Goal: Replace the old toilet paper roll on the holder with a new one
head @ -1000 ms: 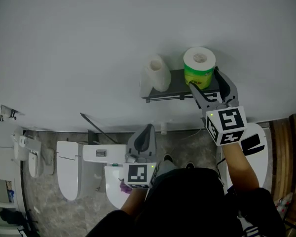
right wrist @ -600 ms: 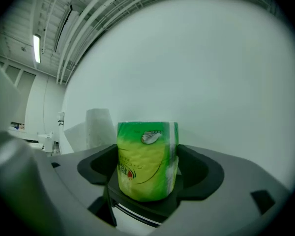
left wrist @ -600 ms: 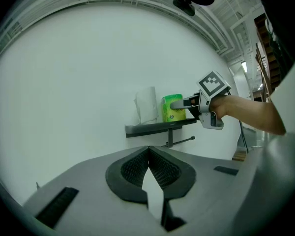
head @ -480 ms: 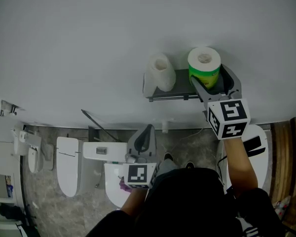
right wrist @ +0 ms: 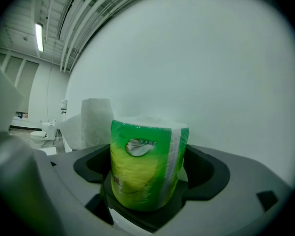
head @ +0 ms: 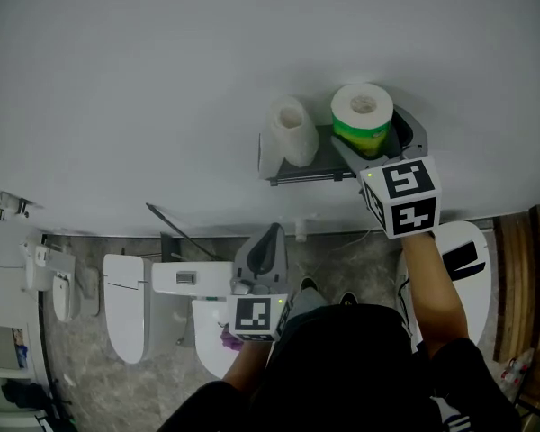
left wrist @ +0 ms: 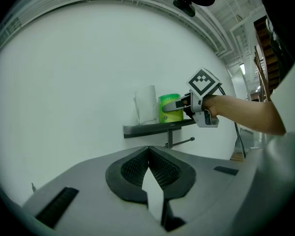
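A dark wall shelf (head: pixel 297 176) carries two toilet paper rolls standing on end: one unwrapped white roll (head: pixel 288 133) with a loose sheet hanging, and just to its right one new roll in green wrapping (head: pixel 363 120). In the left gripper view, a thin holder rod (left wrist: pixel 184 141) sticks out beneath the shelf. There are two grippers. The right gripper (head: pixel 375 140) has its jaws spread wide on either side of the green-wrapped roll, which stands between them on the shelf; a gap shows beside the roll, so they are not pressing it. The white roll sits close beside that gripper's left jaw. A second ago its tips were short of the roll; they have since slid in alongside it. The left gripper (head: pixel 270 239) stays low near the person's body, jaws together and holding nothing, above a white toilet (head: pixel 126 306).
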A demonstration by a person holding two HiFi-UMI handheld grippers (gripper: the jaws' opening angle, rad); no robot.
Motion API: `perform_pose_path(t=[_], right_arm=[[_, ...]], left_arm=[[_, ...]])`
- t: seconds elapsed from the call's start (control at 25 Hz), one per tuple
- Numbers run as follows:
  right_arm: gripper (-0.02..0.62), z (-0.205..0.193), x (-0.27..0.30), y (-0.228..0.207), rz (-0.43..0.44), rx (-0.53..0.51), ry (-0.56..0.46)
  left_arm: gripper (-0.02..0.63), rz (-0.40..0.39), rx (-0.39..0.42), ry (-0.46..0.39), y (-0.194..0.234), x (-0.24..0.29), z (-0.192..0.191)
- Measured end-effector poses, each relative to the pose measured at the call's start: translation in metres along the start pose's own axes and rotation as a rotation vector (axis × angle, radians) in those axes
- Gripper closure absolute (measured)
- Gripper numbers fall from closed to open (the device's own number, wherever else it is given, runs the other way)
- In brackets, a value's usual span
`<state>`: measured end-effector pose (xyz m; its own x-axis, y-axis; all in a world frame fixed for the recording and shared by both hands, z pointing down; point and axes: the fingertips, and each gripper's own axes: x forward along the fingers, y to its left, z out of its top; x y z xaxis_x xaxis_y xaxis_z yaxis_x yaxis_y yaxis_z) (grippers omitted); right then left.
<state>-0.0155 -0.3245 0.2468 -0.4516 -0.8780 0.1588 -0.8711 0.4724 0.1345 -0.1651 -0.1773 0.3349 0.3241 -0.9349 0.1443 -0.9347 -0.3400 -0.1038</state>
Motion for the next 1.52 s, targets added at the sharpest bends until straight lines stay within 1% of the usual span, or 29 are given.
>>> perform_pose_path(t=[0.16, 0.24, 0.32, 0.48, 0.64, 0.76, 0.84, 0.96, 1.08, 1.16, 1.28, 1.4, 1.52], right_arm=[[0.172, -0.001, 0.006, 0.003, 0.018, 0.007, 0.011], [0.164, -0.001, 0.013, 0.006, 0.04, 0.013, 0.028], [0.161, 0.0, 0.016, 0.009, 0.054, 0.012, 0.031], [0.163, 0.004, 0.012, 0.009, 0.042, -0.019, -0.003], [0.163, 0.01, 0.001, 0.002, 0.029, -0.031, -0.051], [0.163, 0.023, -0.008, -0.007, 0.024, -0.063, -0.082], [0.163, 0.028, -0.017, -0.017, 0.011, -0.102, -0.091], [0.163, 0.028, -0.031, -0.04, -0.024, -0.174, -0.073], [0.163, 0.025, -0.049, -0.064, -0.08, -0.253, -0.048], [0.163, 0.021, -0.064, -0.079, -0.121, -0.311, -0.033], [0.163, 0.009, -0.084, -0.096, -0.17, -0.406, 0.003], [0.163, -0.009, -0.103, -0.11, -0.211, -0.494, 0.056], [0.163, -0.033, -0.119, -0.124, -0.248, -0.561, 0.125]], left_arm=[[0.586, -0.006, -0.019, 0.0, 0.001, 0.0, -0.002], [0.586, -0.006, -0.033, 0.001, 0.001, 0.0, -0.002], [0.586, -0.001, -0.028, 0.005, 0.003, -0.002, -0.001], [0.586, -0.008, -0.005, 0.002, 0.001, -0.004, 0.0], [0.586, 0.0, -0.017, 0.016, 0.002, -0.006, 0.0], [0.586, 0.002, -0.017, 0.002, 0.004, -0.005, 0.005], [0.586, -0.004, -0.017, 0.001, 0.0, -0.004, 0.003], [0.586, -0.01, -0.024, 0.024, -0.007, -0.001, 0.003], [0.586, -0.035, -0.01, 0.004, -0.016, 0.001, 0.003], [0.586, -0.053, -0.019, 0.016, -0.025, 0.002, 0.001], [0.586, -0.076, -0.022, 0.057, -0.038, 0.003, -0.006], [0.586, -0.119, -0.016, 0.008, -0.052, 0.007, -0.001], [0.586, -0.155, -0.017, 0.0, -0.064, 0.008, 0.0]])
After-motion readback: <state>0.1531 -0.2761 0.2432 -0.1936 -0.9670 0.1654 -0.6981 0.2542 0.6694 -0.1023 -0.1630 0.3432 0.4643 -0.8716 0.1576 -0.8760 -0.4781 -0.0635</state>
